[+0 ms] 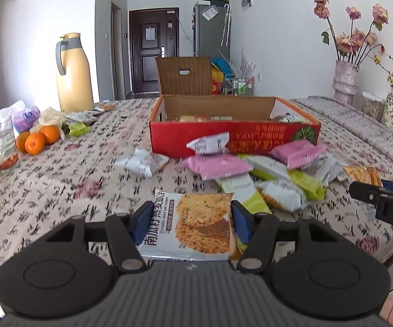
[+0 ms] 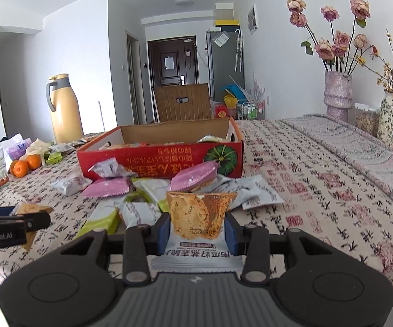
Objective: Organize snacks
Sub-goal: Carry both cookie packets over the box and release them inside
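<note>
My left gripper [image 1: 191,222] is shut on an oat crisp packet [image 1: 193,226] and holds it above the tablecloth. My right gripper [image 2: 196,229] is shut on a second oat crisp packet [image 2: 199,218]. That right gripper shows at the right edge of the left wrist view [image 1: 381,199], and the left one at the left edge of the right wrist view [image 2: 13,223]. A pile of pink, green and grey snack packets [image 1: 264,169] [image 2: 147,190] lies in front of a red cardboard box [image 1: 234,136] [image 2: 161,160] that holds more snacks.
On the left stand a yellow thermos [image 1: 73,76], oranges [image 1: 36,139], a glass [image 1: 0,144] and more wrappers. Vases with flowers [image 2: 338,95] and a jar stand at the right by the wall. A chair back [image 1: 185,76] rises behind the box.
</note>
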A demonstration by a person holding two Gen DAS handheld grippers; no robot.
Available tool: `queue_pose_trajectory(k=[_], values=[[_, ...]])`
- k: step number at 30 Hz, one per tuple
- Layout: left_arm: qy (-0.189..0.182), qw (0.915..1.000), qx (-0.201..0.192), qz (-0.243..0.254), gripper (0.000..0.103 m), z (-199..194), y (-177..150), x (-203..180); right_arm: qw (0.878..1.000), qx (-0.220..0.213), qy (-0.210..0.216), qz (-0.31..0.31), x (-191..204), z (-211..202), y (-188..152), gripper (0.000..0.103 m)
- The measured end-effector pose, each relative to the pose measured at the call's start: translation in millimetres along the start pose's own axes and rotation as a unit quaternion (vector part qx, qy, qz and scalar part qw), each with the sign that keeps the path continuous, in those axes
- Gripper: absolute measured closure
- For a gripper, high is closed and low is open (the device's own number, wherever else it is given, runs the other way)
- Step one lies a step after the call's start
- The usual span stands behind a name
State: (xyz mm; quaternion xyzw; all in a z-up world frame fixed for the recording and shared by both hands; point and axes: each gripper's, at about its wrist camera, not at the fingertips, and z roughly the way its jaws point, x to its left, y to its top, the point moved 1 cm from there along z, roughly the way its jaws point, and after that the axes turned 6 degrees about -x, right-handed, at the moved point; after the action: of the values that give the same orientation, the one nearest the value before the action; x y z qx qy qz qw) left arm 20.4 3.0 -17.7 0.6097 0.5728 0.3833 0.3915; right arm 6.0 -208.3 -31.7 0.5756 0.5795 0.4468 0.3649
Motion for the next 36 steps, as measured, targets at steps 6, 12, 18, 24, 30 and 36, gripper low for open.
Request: queue_pose_trajectory(k=[6,12,18,24,30,36], values=[[0.001,1.0,-0.008,-0.003,0.042,12.2,21.4,-3.5,1.0,-0.009,-0.002,0.002,-6.8,13.4,13.1,0.063],[0.005,0.9999,-0.011,-0.007,0.042,32.2,45.4,-6.4,1.0,-0.013,0.003,0.008,-13.0,34.7,30.1,0.063],[0.007,0.9998,-0.016,-0.009,0.042,51.8,71.5,-10.4,1.0,-0.018,0.01,0.013,-16.0,58.6,53.1,0.063],[0.011,0.9996,-0.025,-0.008,0.042,75.1,99.1,-11.3,0.999,-0.028,0.021,0.015,-15.9,87.1,80.0,0.063],[0.014,0.9996,-0.025,-0.004,0.042,108.4,122.0,-13.6,0.999,-0.027,0.032,0.012,-14.3,126.3,102.7,0.063],[0.012,0.9998,-0.018,-0.004,0.042,146.8,141.5,-14.1,0.999,-0.02,0.042,0.007,-9.7,167.9,119.6,0.063]])
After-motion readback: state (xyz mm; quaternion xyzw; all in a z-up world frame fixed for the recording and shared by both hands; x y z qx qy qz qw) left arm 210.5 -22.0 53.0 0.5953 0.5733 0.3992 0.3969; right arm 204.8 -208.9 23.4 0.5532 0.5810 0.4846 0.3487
